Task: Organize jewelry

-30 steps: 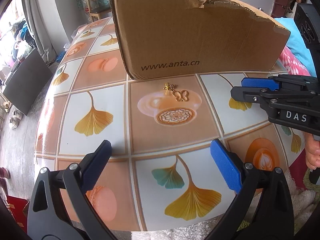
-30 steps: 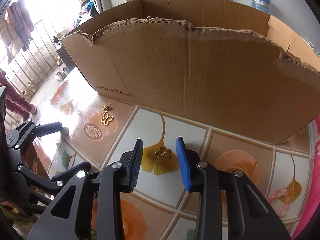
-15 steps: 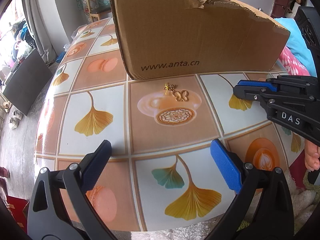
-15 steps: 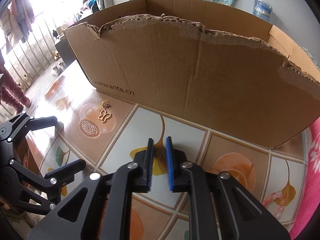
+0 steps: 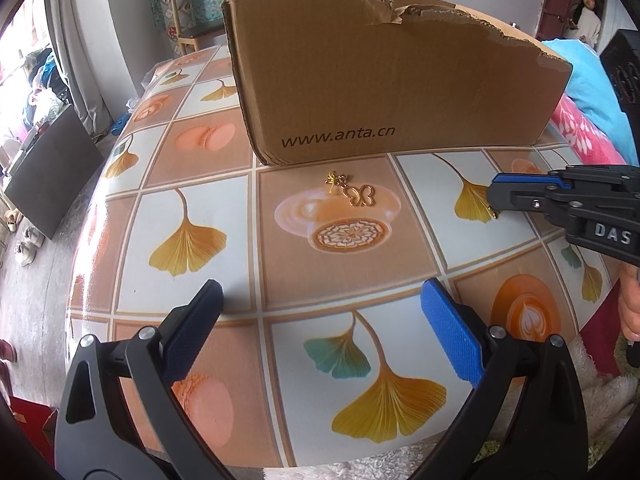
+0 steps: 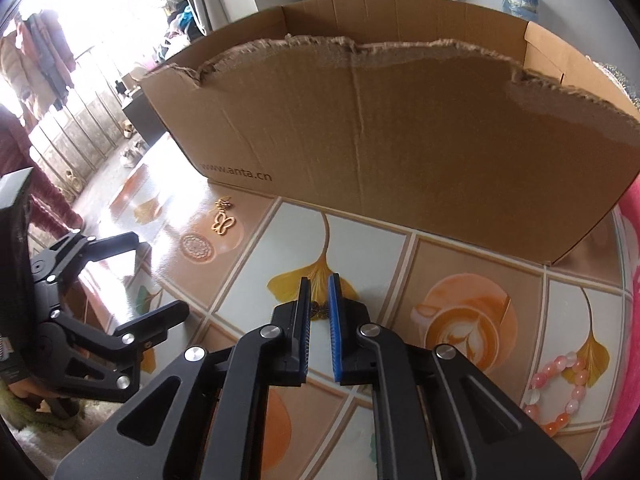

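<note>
A gold butterfly earring (image 5: 356,193) lies on the patterned tablecloth just in front of the cardboard box (image 5: 384,92); it also shows in the right wrist view (image 6: 223,218). My right gripper (image 6: 319,294) is shut on a small dark-gold earring (image 6: 319,309) and holds it just above the cloth; from the left wrist view the gripper (image 5: 496,196) has the earring (image 5: 494,213) dangling below its tips. My left gripper (image 5: 320,320) is open and empty near the table's front edge. The box (image 6: 400,132) is open-topped with a torn front wall.
A pink and white bead bracelet (image 6: 560,392) lies on the cloth at the right. The table edge (image 5: 92,240) drops off at the left. A pink towel (image 5: 588,136) lies at the right of the box.
My right gripper closed on the small earring that lay on the ginkgo leaf and lifted it slightly. The left gripper has not moved.
</note>
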